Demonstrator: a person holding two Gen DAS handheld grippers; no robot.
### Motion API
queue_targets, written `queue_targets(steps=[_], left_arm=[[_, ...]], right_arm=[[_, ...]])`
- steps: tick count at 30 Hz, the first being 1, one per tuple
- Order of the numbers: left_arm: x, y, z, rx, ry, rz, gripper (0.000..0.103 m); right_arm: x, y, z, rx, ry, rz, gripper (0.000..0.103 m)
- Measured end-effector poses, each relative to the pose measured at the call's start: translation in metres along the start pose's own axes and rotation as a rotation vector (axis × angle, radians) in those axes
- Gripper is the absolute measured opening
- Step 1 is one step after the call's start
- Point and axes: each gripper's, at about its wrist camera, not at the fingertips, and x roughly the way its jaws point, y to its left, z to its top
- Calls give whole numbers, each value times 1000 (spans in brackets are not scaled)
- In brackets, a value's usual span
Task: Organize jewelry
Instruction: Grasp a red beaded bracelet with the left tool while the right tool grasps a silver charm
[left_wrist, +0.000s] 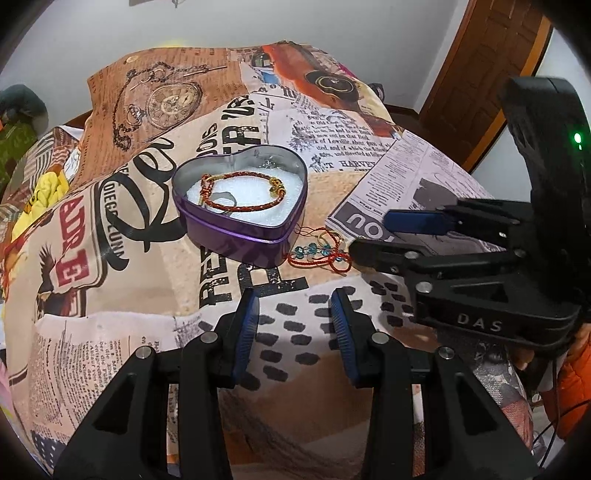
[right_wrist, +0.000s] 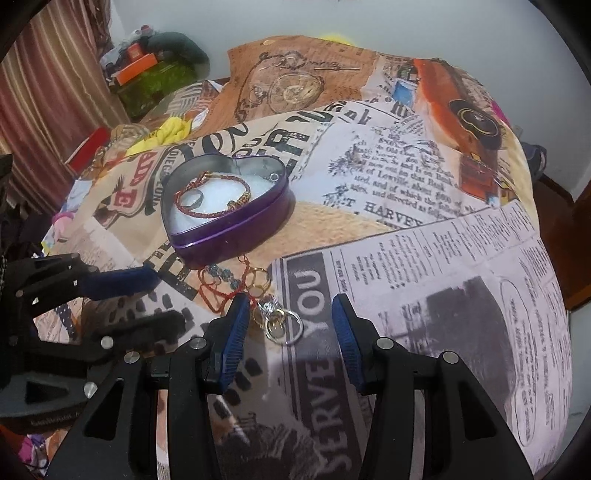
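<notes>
A purple heart-shaped tin (left_wrist: 236, 236) (right_wrist: 229, 236) sits open on the printed bedspread, lined with white foam. Inside lie a red-and-gold bracelet (left_wrist: 243, 194) (right_wrist: 212, 197) and a silver ring (right_wrist: 194, 197). Just in front of the tin lies a red thread bracelet with blue beads (left_wrist: 317, 256) (right_wrist: 218, 286), with gold rings (right_wrist: 258, 277) and silver rings (right_wrist: 282, 323) beside it. My left gripper (left_wrist: 295, 314) is open and empty, a little short of the tin. My right gripper (right_wrist: 286, 315) is open, its fingers on either side of the silver rings; it shows in the left wrist view (left_wrist: 373, 234).
The bedspread (left_wrist: 110, 295) (right_wrist: 443, 258) has newspaper and pocket-watch prints. Clothes and boxes (right_wrist: 147, 74) are piled at the far left by a curtain. A wooden door (left_wrist: 487, 66) stands at the right. The left gripper (right_wrist: 125, 299) shows at the left in the right wrist view.
</notes>
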Motion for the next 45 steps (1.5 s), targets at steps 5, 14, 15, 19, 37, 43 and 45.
queue_targets(steps=[5,14,15,19,37,43,45], left_arm=[[1,-4,1,10,2,-12,39],[7,-15,8,-3,17,-43,39],[8,-16,9,-1,18,-43,39],[13,-22,14,1,18,-48,36],[-21,-19,31,-5,-117,-5,0],[-61,-15,38,-7,-207,9,0],[-75,-13,40,-8,-241,17,0]], right_arm=[[2,4,-1,-28,2,22,19],[-14,-10,-7,10,-40,30,10],[-17,-13,-8,20,-47,30,10],[-30,-25,-12,53,-76,13,10],[-51,-33,-15,88,-122,1,10],[-69,-23,-7,77,-168,0,10],[-75,-19,-4,74,-184,-1,10]])
